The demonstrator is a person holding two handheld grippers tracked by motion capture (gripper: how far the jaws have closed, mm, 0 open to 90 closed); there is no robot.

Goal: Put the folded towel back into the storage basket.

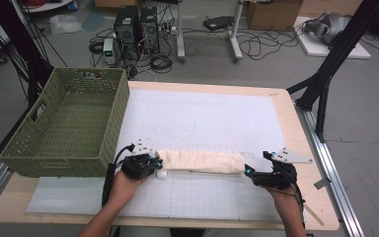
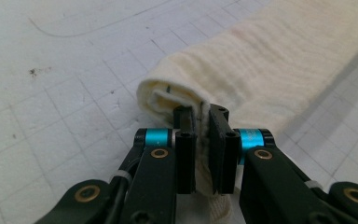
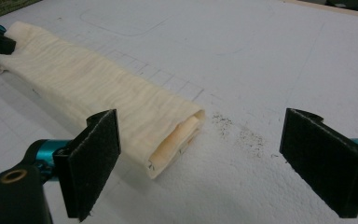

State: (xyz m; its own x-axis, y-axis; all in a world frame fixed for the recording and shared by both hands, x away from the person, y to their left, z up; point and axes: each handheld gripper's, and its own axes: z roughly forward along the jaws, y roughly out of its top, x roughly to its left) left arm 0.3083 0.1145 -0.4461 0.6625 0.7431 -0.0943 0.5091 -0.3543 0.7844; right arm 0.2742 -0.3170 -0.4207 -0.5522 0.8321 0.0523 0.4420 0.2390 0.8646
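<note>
Your left gripper (image 2: 201, 123) is clamped on a fold of cloth at the left end of the cream, ribbed cloth folded into a long roll (image 1: 201, 161), which lies along the near edge of the white gridded mat (image 1: 207, 118) on the wooden table (image 1: 296, 128). Your right gripper (image 3: 200, 154) has its jaws spread wide, with the roll's open right end just ahead of them, nearer the left pad, and nothing pinched.

The risk is an uneven hold. If you lift with only the left end caught, the roll will likely sag and unfold from the free end. The left pads seem to bite just an outer layer, so the inner folds may slip out. When you close the right gripper, you may catch only the top layer, or push the end away across the mat. The green woven basket (image 1: 66, 123) stands at the table's left edge, close to your left hand; a swing that way could knock its wall.
</note>
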